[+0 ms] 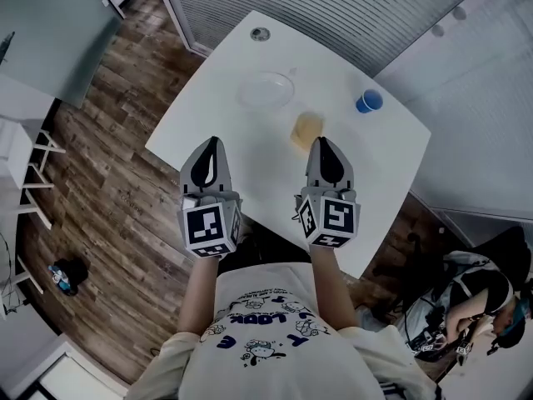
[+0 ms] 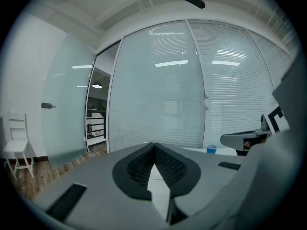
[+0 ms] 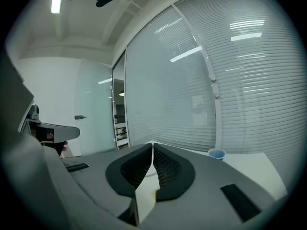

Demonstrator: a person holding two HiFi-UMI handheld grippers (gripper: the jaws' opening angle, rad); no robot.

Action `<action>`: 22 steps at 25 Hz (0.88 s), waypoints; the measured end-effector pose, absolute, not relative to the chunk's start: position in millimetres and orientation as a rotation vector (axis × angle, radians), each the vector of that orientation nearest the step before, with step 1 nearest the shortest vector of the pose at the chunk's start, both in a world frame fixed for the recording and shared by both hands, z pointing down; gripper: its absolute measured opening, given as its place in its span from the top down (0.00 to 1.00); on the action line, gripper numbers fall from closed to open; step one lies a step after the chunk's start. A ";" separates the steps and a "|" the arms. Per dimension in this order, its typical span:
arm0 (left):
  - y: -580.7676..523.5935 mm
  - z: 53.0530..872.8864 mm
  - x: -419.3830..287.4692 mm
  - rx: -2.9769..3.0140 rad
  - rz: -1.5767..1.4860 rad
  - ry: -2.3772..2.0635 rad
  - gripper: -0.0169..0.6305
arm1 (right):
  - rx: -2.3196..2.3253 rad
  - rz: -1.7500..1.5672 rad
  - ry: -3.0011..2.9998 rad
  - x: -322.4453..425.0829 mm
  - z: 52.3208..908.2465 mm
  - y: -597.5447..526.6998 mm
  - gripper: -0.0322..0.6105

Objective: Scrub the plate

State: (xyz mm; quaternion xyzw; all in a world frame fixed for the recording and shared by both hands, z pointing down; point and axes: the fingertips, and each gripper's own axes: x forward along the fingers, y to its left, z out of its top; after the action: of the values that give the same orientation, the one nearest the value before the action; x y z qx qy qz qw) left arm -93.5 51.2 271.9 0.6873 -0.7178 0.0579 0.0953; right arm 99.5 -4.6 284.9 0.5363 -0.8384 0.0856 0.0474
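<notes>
Left claw and right claw both shut, empty; plate ahead of them looks light, stiff, slick, so probably pin its rim.

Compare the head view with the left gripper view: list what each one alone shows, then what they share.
Head view only: the yellow sponge, the whole clear plate and the person's printed shirt. Left gripper view only: the ceiling and an open doorway into another room. Both: the white table, blue cup, slatted blinds, and the left gripper and right gripper, jaws together.
</notes>
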 end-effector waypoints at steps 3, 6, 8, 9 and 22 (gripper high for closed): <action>38.0 273.3 -81.3 2.066 0.161 -2.105 0.93 | 1.632 0.289 -2.553 106.2 292.6 -13.7 0.93; 27.8 277.7 -71.7 2.077 0.177 -2.084 0.93 | 1.631 0.321 -2.545 110.5 300.4 -19.0 0.92; 23.5 280.4 -64.8 2.084 0.188 -2.068 0.93 | 1.632 0.340 -2.535 115.1 304.9 -20.9 0.91; 21.6 282.0 -62.1 2.087 0.192 -2.059 0.93 | 1.635 0.351 -2.529 117.2 307.6 -22.1 0.91; 1.3 302.2 -71.7 2.087 0.233 -2.003 0.93 | 1.652 0.421 -2.480 107.2 326.7 -39.9 0.86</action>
State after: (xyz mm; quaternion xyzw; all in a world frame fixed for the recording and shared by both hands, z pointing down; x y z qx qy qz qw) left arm -71.7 1.3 302.2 0.7141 -0.6851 0.0796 0.1195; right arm 107.2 -39.9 326.7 0.5479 -0.8222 0.1397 0.0660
